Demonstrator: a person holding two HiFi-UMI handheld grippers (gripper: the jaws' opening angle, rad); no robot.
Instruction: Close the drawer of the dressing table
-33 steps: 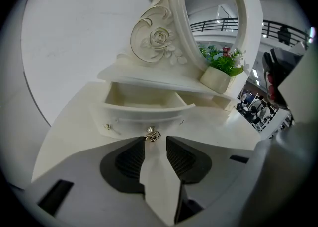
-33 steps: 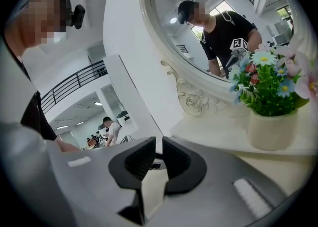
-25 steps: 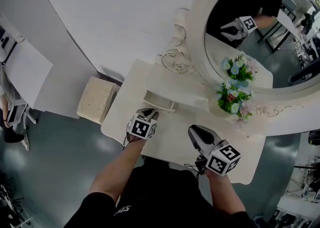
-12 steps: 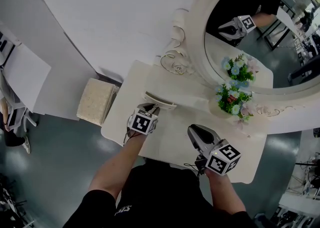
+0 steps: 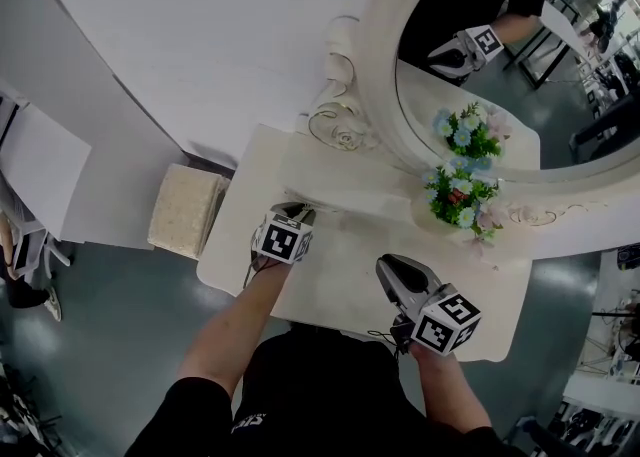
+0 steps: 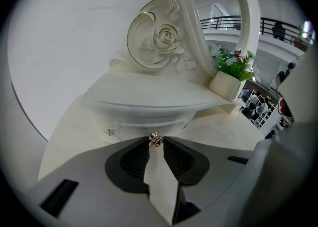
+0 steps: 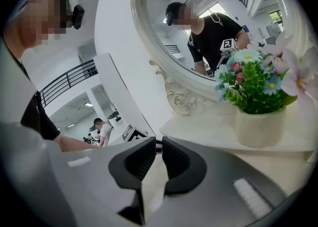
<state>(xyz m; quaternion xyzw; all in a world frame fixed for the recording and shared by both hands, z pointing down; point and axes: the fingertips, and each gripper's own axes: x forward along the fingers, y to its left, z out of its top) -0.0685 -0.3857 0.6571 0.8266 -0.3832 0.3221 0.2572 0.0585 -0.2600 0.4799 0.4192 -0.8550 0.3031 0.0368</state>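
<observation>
White drawer (image 6: 133, 124) has gone in, left gripper (image 6: 155, 145) on knob (image 6: 155, 139).

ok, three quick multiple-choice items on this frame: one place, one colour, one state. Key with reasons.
1. Where does the flower pot stand?
A on a chair; B on the table top, at the foot of the mirror; C on a windowsill.
2. What colour is the drawer knob?
A gold; B black; C red.
3. The right gripper is:
A holding the pot; B gripping the knob; C empty.

Key:
1 B: the pot sits on the white top, against the mirror frame.
2 A: it glints gold at the tips of the left gripper.
3 C: only the bare table top shows between its jaws.
</observation>
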